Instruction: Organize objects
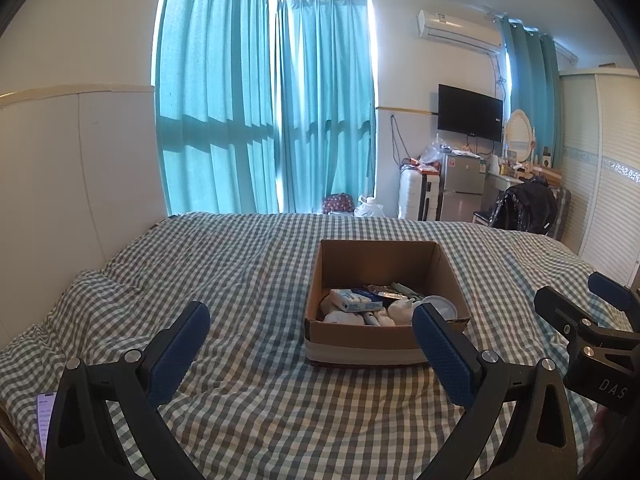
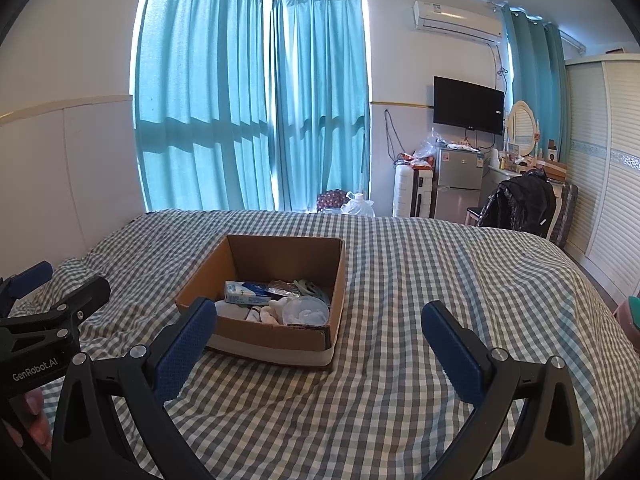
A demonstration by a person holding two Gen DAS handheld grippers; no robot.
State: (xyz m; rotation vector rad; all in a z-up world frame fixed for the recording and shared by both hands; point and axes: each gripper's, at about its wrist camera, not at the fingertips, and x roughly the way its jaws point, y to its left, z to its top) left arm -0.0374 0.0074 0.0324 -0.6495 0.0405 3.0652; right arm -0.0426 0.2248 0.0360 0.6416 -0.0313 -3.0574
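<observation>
An open cardboard box (image 1: 384,340) stands on the checked bedspread (image 1: 248,272); in the right wrist view the box (image 2: 276,338) is left of centre. It holds a blue-and-white tissue pack (image 1: 350,300) (image 2: 246,294), white rolled socks (image 1: 400,311) (image 2: 276,308), a clear plastic lid (image 2: 306,310) and small packets. My left gripper (image 1: 312,326) is open and empty, just short of the box's near left corner. My right gripper (image 2: 320,322) is open and empty, in front of the box's right side. Each gripper shows at the edge of the other's view.
Teal curtains (image 1: 264,112) cover the window behind the bed. A small fridge (image 2: 458,184), suitcase (image 2: 412,192), wall TV (image 2: 468,106) and a chair with a black jacket (image 2: 516,204) stand at the far right. A phone (image 1: 44,420) lies at the near left.
</observation>
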